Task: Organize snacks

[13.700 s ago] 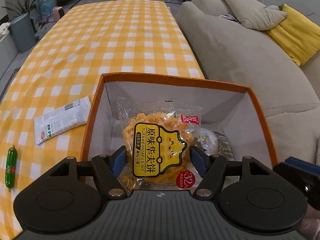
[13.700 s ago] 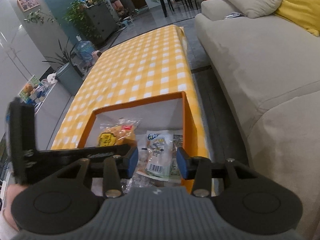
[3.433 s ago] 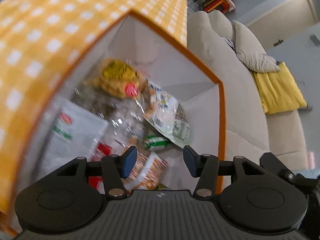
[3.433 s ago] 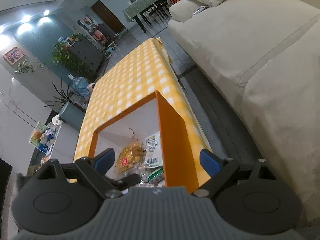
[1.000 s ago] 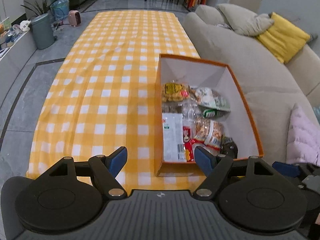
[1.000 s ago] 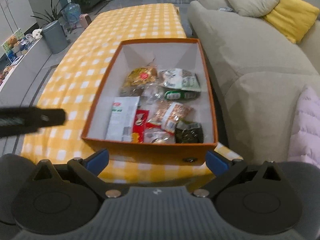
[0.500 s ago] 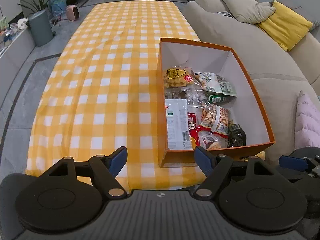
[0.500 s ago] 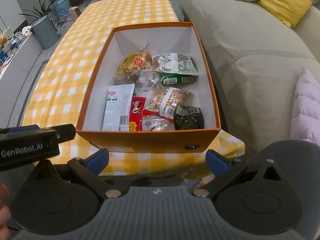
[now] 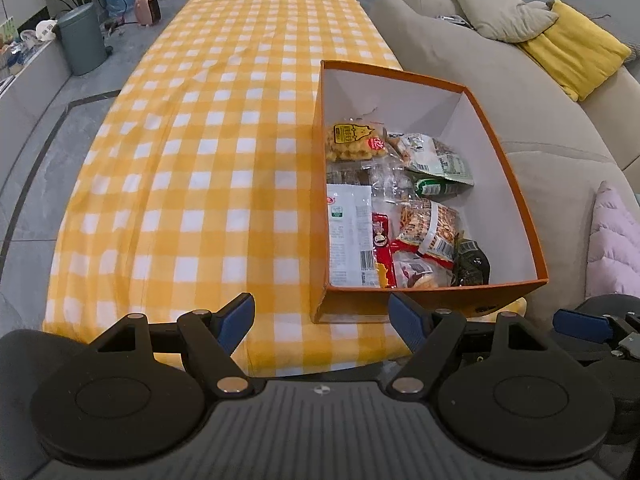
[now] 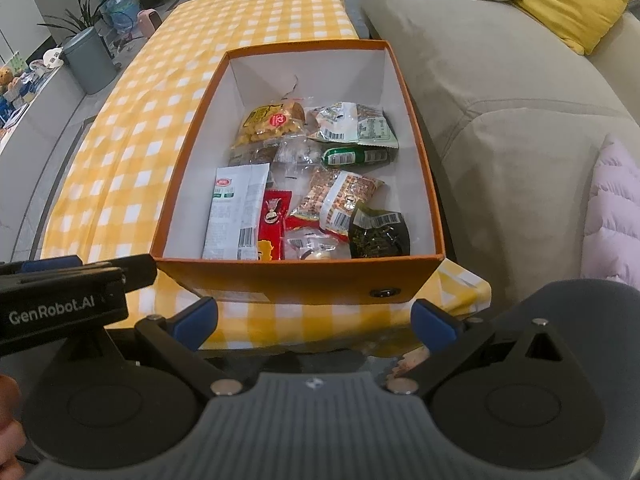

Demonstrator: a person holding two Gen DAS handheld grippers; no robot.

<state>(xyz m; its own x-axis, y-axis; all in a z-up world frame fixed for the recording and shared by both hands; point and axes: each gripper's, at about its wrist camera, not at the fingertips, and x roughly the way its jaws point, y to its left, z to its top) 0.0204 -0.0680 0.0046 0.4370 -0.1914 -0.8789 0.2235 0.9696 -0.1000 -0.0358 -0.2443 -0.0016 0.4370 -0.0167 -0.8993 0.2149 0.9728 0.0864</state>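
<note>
1. Left hand-held gripper (image 9: 322, 318): jaws spread wide, nothing between the blue pads, held off the near edge of the counter (image 9: 208, 160).
2. Right hand-held gripper (image 10: 314, 320): jaws likewise released and empty, held off the same near edge, just in front of the orange box (image 10: 304, 276).
3. Counter is covered by a yellow-and-white checked cloth. The orange box sits at its near right corner, beside the grey sofa (image 10: 500, 80).
4. The box is open-topped with a white interior, and all snacks in view lie inside it.
5. Far end of the box: yellow waffle-snack bag (image 10: 272, 120) on the left, pale printed packet (image 10: 352, 122) on the right.
6. Middle: clear wrapped pieces (image 10: 296, 152), with a green sausage (image 10: 356, 157) to their right.
7. Near end, left to right: white flat packet (image 10: 236, 212) along the left wall, red sachet (image 10: 272, 220), peanut bag (image 10: 340, 196), dark green packet (image 10: 378, 232).
8. The left gripper's black body (image 10: 60, 300) shows at the left edge of the right wrist view.
9. On the sofa: yellow cushion (image 9: 572, 60), grey cushion (image 9: 500, 20), pink padded item (image 10: 616, 216).
</note>
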